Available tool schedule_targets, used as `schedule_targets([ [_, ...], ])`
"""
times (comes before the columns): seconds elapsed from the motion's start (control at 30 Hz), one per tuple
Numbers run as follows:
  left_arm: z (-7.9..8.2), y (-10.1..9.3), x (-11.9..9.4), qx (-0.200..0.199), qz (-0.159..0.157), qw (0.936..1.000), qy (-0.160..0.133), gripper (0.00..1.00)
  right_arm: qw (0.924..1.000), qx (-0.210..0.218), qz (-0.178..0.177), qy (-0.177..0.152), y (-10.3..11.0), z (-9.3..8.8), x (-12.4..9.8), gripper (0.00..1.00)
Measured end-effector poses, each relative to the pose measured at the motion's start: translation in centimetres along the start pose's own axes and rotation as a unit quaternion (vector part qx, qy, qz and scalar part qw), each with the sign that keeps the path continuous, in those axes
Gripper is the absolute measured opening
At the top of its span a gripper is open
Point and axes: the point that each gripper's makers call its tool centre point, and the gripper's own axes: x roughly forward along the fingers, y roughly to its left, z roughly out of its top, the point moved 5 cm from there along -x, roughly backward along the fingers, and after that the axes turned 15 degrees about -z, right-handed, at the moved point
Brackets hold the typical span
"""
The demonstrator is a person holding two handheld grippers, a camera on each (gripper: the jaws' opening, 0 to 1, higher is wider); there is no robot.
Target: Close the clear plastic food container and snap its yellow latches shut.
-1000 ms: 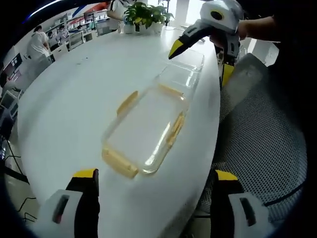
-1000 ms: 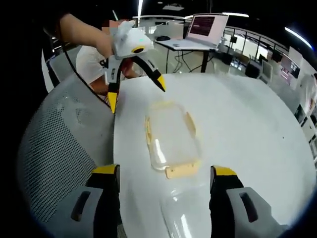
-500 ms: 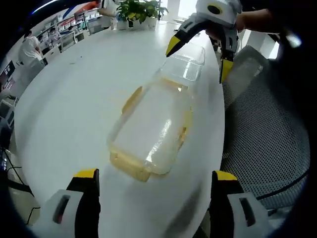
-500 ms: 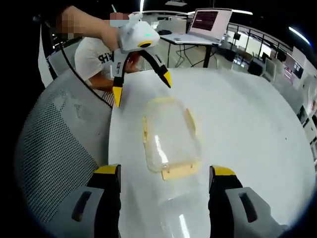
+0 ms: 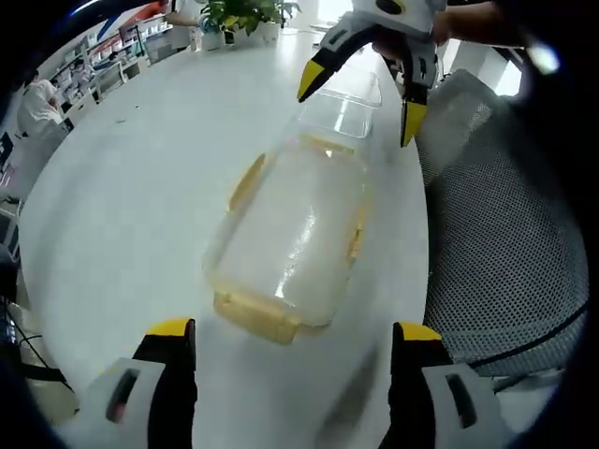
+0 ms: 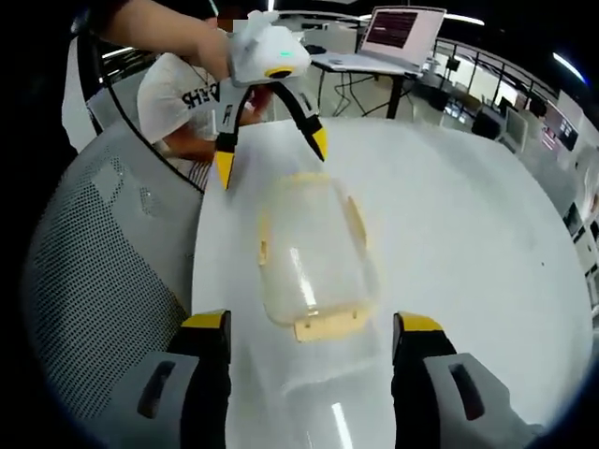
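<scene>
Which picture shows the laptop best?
The right gripper view: the open laptop stands on a desk beyond the white table, with its screen lit. In the left gripper view I can't make out any laptop.

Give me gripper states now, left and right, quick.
Left gripper: open, holding nothing, container lid lies ahead of it.
Right gripper: open, holding nothing, above the clear container base.

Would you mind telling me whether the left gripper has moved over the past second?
Yes. In the right gripper view the left gripper has moved closer to the lid on the table.
</scene>
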Motion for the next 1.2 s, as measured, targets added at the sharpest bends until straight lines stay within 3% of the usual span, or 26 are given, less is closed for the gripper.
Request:
schedule_targets([
  [0.73,0.3,1.4,0.3,0.037,-0.01,0.9986,0.037,0.75,0.9987,-0.041,0.006,0.03,-1.0,0.0,1.6,0.63],
  [1.2,0.5,2.1,0.7,0.056,-0.021,0.9963,0.062,0.68,0.9946,-0.078,0.018,0.066,-0.9,-0.4,2.8,0.59],
])
